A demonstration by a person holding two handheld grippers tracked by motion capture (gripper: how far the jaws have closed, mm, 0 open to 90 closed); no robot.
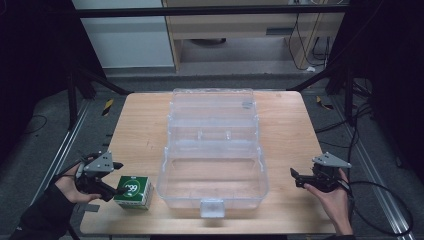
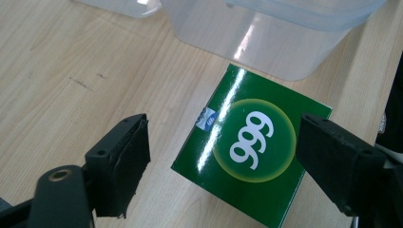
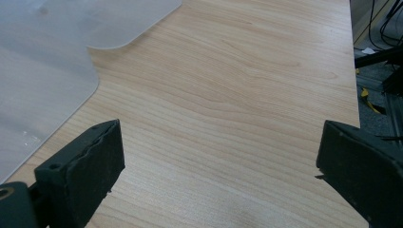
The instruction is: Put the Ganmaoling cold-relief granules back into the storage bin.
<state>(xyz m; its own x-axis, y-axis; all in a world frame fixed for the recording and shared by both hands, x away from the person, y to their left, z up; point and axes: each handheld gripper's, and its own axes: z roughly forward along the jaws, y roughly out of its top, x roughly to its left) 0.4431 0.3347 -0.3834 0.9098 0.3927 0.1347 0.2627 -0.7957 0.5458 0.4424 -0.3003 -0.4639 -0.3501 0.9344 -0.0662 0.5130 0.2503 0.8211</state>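
Green carton point(image 1: 132, 191) (printed "999") sits at the near left of the wooden table point(image 1: 140, 130), just beside the clear plastic box point(image 1: 212, 150). Left gripper point(image 1: 114, 179) straddles it, jaws spread, not touching. Right gripper point(image 1: 296, 178) hovers near the right edge, jaws wide apart over bare wood. Beyond, the box's open lid point(image 1: 212, 107) lies back.

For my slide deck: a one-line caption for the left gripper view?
Open left claw straddling a green "999" box beside a clear plastic bin.
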